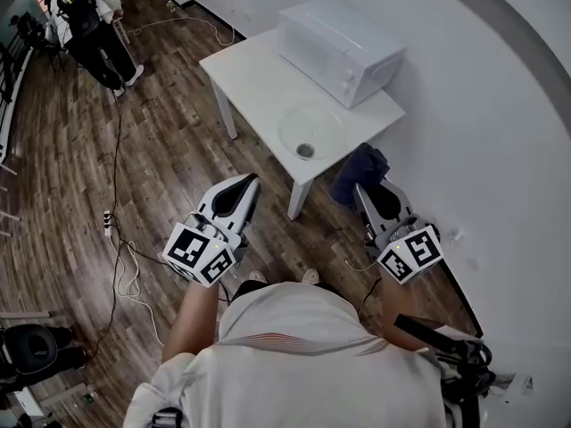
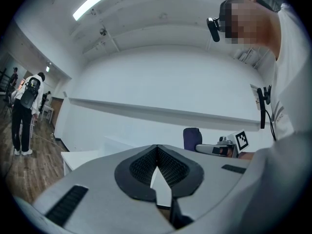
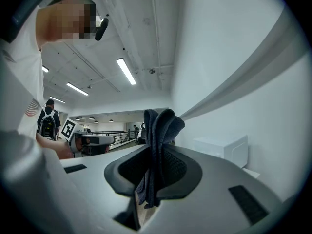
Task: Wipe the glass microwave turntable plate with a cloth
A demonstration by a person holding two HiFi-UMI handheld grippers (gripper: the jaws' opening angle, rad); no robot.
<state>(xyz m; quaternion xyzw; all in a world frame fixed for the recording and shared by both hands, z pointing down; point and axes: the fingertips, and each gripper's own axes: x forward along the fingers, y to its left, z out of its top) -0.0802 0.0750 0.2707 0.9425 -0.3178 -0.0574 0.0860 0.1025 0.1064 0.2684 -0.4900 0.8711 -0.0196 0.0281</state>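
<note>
A clear glass turntable plate (image 1: pixel 310 129) lies on the near end of a small white table (image 1: pixel 245 69), in front of a white microwave (image 1: pixel 339 49). My right gripper (image 1: pixel 360 185) is shut on a dark blue cloth (image 1: pixel 359 173), which sticks up between its jaws (image 3: pixel 159 130); it hangs just short of the table's near corner. My left gripper (image 1: pixel 246 185) is shut with nothing in it, held over the floor left of the table leg; its jaws meet at the tip (image 2: pixel 156 150). Both point upward toward the wall.
White wall runs along the right. Wooden floor (image 1: pixel 134 150) spreads left of the table, with a cable and power strip (image 1: pixel 108 224) on it. A person with a backpack (image 1: pixel 89 20) stands at the far left. Black gear (image 1: pixel 36 350) sits bottom left.
</note>
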